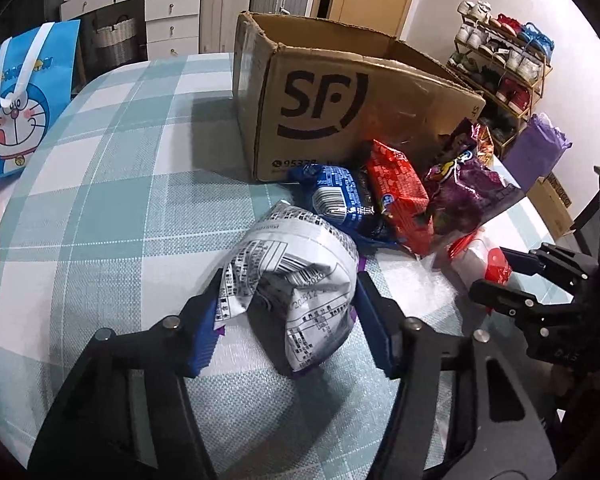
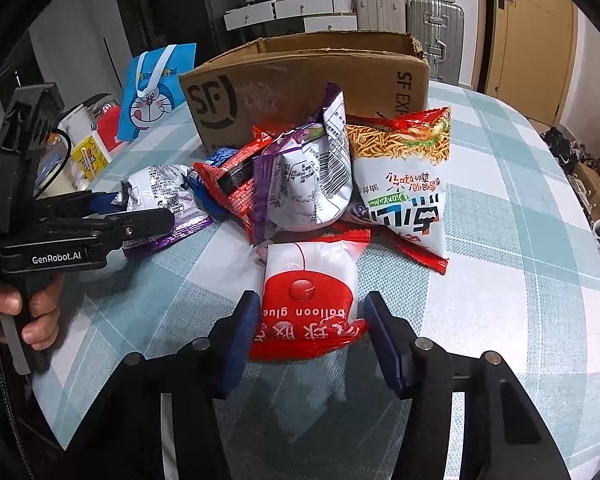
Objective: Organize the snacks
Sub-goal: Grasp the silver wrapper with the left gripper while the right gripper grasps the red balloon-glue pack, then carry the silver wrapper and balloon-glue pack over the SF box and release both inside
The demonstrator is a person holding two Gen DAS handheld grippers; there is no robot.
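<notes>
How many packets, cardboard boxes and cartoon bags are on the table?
packets: 6
cardboard box: 1
cartoon bag: 1
Total: 8

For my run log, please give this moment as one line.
left tool: gripping silver packet | right tool: gripping balloon glue packet | cardboard box: open

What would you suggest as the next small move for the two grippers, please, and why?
Probably lift both straight up. The left gripper has its jaws squeezing the crumpled white-and-purple printed snack bag; the right gripper has its jaws closed around the red-and-white "balloon glue" packet. The open brown cardboard box stands just behind the snack pile.
</notes>
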